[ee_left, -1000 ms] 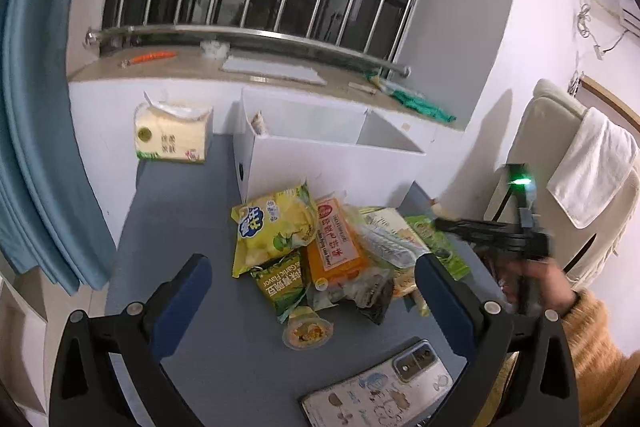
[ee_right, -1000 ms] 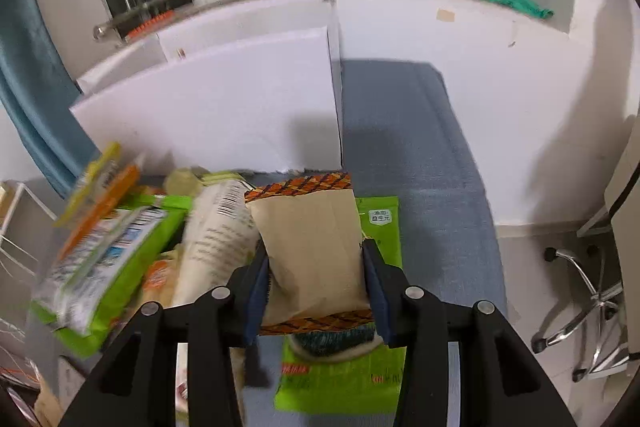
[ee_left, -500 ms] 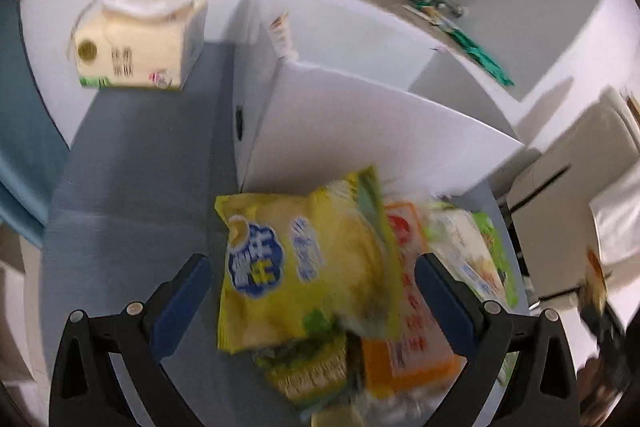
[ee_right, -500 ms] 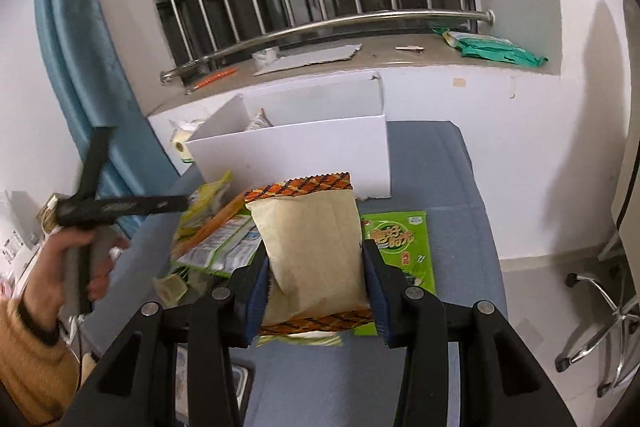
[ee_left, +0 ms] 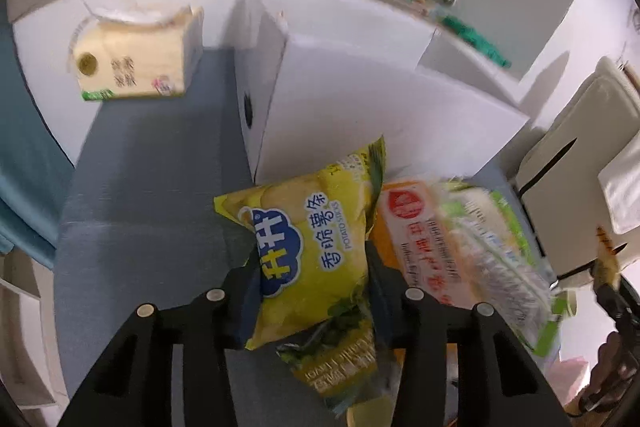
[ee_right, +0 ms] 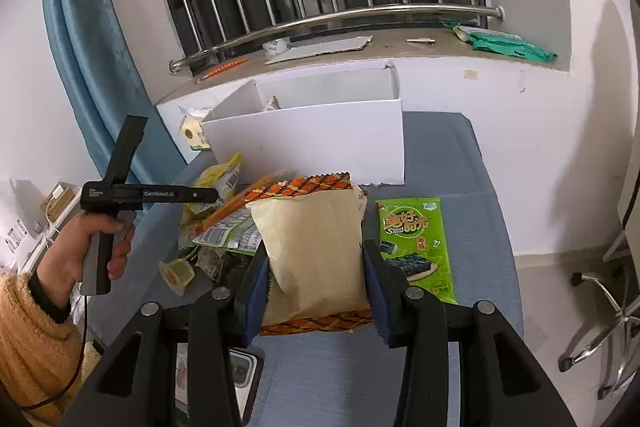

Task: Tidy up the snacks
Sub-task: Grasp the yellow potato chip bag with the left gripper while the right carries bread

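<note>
- Closing in on the pile – the left gripper [ee_left: 312,279] has just clamped down from wide open, and its pads now pinch the yellow chip bag [ee_left: 308,247], which sits on the heap right in front of the white box [ee_left: 384,115]. Half a second back that bag lay loose between spread jaws, so I'd say the grab is done and the lift into the box comes next.
- Right gripper [ee_right: 316,283] hasn't budged its grip: narrow, squeezing the tan bag [ee_right: 316,251] with the orange zigzag edges, held up over the grey table [ee_right: 480,267], short of the box.
- Readable stuff on the chip bag: "POTATO STICKS" plus big blue-and-white Chinese characters.
- Just right of it an orange pack [ee_left: 416,235] with a red round logo and red Chinese print – too blurred to read properly.
- Further right, a green seaweed pack [ee_right: 416,243] flat on the table, Chinese name in yellow, something like "Sweet" under it, can't swear to it.
- Left of the box stands a tissue pack [ee_left: 132,63], Chinese text, tiny.
- Box looks mostly empty, one wrapper poking out, so plenty left to sort.
</note>
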Motion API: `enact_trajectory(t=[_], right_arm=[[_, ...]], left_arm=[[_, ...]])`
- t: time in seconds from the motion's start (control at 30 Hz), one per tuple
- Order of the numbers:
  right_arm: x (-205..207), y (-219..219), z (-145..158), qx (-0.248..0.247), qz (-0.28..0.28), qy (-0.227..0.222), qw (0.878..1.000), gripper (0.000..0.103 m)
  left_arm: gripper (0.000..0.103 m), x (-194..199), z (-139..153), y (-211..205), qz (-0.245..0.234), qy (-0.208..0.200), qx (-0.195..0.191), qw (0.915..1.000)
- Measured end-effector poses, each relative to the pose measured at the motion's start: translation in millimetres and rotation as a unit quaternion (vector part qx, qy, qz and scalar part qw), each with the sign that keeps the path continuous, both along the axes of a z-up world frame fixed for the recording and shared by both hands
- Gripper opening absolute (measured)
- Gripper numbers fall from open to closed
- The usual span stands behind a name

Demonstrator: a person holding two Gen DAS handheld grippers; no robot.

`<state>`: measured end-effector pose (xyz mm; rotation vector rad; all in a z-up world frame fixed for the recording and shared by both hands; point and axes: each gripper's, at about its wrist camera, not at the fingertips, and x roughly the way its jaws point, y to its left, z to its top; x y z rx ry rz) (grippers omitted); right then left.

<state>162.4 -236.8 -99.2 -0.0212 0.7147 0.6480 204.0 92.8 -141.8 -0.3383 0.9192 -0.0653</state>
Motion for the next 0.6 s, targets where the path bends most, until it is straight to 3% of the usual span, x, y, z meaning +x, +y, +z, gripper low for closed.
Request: enact_trajectory(t=[0.27, 0.4, 0.6], right_arm=[[9, 10, 19, 0.011, -0.001, -0.013, 1.0, 0.047], [33, 23, 44, 0.018, -0.005, -0.029, 0.999, 0.047], [97, 50, 85, 0.027, -0.004, -0.041, 0.999, 0.047]], left_arm=[[0.049, -42, 87, -14, 0.001, -0.131, 0.002, 0.9914], [0.049, -23, 131, -26, -0.011, -0.166, 0.018, 0.9859], [0.049, 34, 156, -30, -0.021, -0.167, 0.055, 0.9841]])
